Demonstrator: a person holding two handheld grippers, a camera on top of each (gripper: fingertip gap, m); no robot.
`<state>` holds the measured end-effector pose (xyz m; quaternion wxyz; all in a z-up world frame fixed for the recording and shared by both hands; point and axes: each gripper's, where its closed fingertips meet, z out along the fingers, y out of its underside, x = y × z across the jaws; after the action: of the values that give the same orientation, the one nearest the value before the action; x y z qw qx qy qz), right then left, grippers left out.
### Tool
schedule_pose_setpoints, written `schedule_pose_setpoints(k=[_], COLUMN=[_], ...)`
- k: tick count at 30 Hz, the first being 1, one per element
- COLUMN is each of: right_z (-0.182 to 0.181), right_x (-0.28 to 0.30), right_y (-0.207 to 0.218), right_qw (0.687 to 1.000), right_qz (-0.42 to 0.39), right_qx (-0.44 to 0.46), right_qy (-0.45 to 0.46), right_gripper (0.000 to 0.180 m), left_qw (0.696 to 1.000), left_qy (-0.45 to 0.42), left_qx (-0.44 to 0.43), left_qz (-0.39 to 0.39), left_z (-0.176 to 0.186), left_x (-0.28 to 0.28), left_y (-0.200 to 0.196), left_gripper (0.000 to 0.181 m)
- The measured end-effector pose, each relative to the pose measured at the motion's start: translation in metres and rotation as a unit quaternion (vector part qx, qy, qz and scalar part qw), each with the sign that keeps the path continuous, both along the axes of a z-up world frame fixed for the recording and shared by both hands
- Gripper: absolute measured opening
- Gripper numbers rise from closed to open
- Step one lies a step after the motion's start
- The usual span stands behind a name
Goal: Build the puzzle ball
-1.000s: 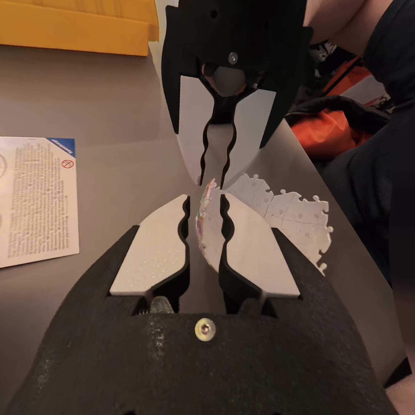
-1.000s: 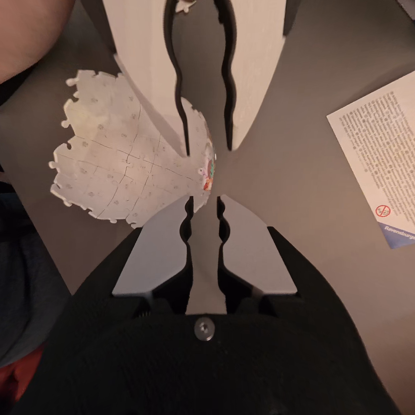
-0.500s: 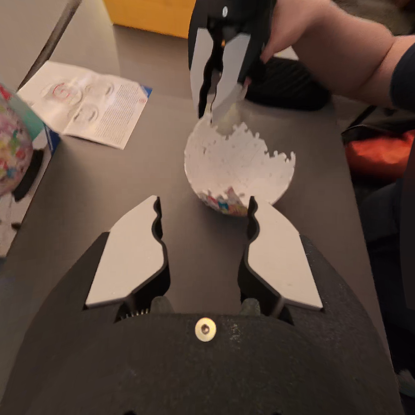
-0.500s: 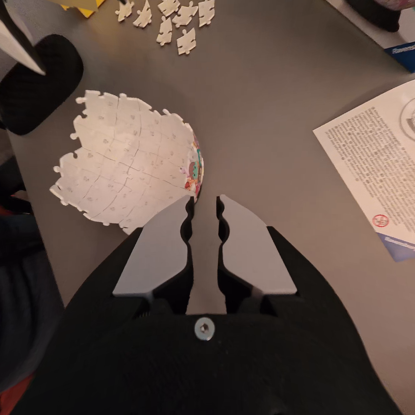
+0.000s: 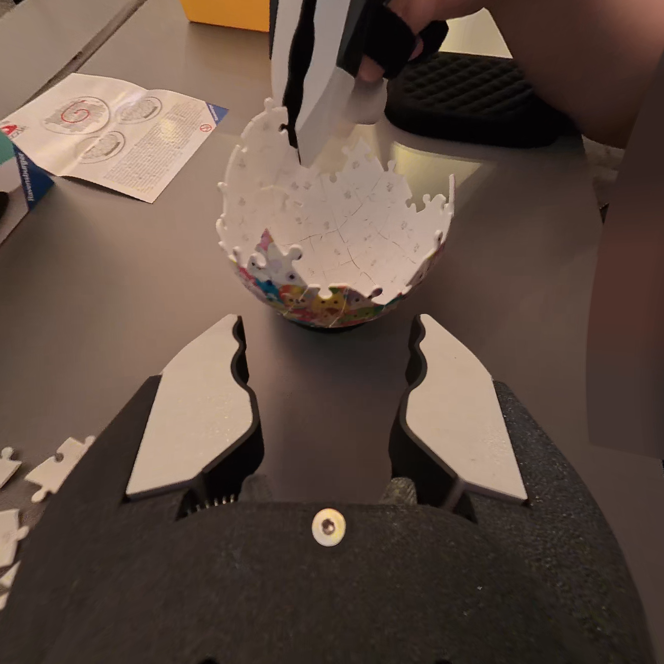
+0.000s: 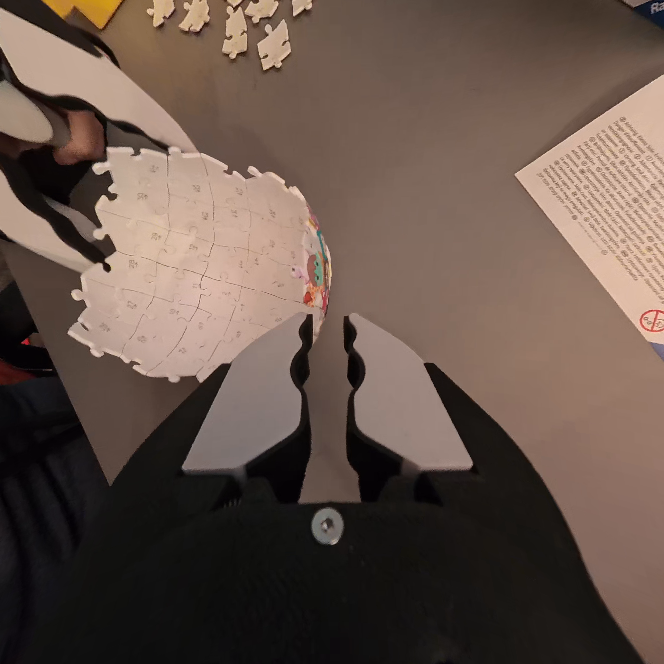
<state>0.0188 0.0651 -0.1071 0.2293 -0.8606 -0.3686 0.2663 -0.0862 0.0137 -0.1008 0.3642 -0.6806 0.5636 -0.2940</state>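
The half-built puzzle ball stands like a bowl on the grey table, white inside and coloured outside. My left gripper is open wide and empty, just in front of the ball's near side. My right gripper comes down from the far side, with its fingers astride the far rim. In the right wrist view the right gripper is nearly closed, with the ball's edge at its left fingertip. The left gripper's fingers show blurred at the upper left.
A printed leaflet lies at the left, also in the right wrist view. Loose white pieces lie beyond the ball, some by my left gripper. A yellow box, a black pad and a person's arm are behind. There is about 12 cm between the tips of the two grippers.
My left gripper let go of the ball's wall, opened wide and drew back. The ball went from lying on its side to standing open side up, still at the right gripper's tips.
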Motion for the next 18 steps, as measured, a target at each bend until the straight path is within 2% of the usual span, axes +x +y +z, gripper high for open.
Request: schedule_pose_setpoints(k=[12,18], right_z=[-0.007,-0.008], right_x=[-0.003,-0.003], right_y=[0.0,0.002], right_qw=[1.0,0.999], right_qz=[-0.012,-0.032], right_qx=[-0.005,0.001], right_qy=[-0.015,-0.017], right_gripper=[0.005,0.005], left_qw=[1.0,1.0], left_qy=[0.003,-0.012], left_qx=[0.029,0.023], left_qz=[0.01,0.017], left_z=[-0.012,-0.008], left_x=[0.014,0.017], left_y=[0.002,0.002], left_gripper=[0.085,0.081])
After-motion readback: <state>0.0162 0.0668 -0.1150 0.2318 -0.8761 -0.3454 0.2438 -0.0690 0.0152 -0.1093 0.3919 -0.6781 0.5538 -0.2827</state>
